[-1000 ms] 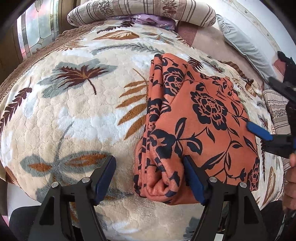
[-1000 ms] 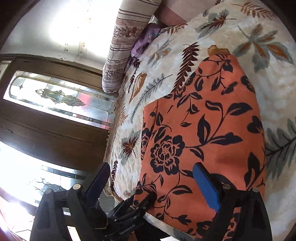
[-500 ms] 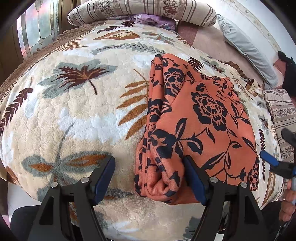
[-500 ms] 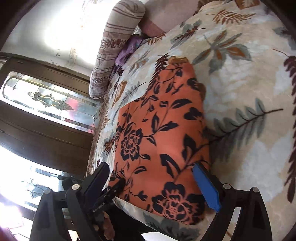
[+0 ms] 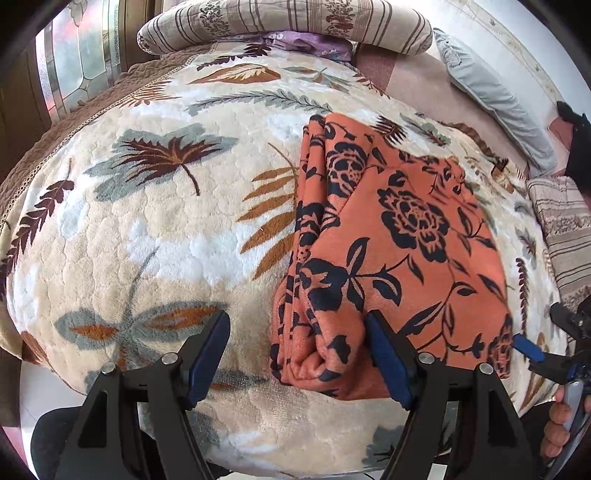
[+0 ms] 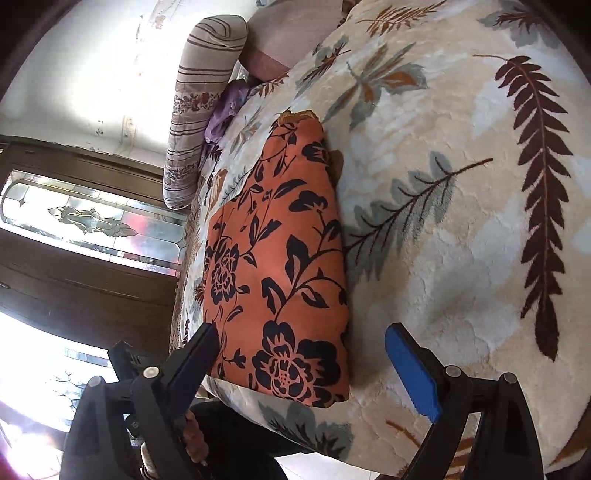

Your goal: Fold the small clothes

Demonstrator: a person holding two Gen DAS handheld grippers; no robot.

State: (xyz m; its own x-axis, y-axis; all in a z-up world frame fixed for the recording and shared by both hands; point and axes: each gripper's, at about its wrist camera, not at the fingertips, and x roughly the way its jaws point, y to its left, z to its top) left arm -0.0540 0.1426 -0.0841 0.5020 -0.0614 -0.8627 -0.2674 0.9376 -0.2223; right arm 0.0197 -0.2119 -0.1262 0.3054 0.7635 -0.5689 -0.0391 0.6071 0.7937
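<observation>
Right claw [image 6: 306, 363] has withdrawn; folded garment [image 5: 391, 251] lies lengthwise toward the pillows.

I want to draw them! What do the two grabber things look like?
The left gripper and right gripper match: black angular plastic frames with silver round bolts, each with two flat fingers faced in blue pads. A bare hand holds the right one; no cables or markings show.

i'm seeing an orange garment [image 5: 402, 236] printed with dark navy flowers, lying on a cream blanket [image 5: 155, 236] patterned with brown and grey-blue leaves. i'm working black grippers with blue pads [image 6: 413, 373]. a beige striped pillow [image 5: 288, 18] is showing.
</observation>
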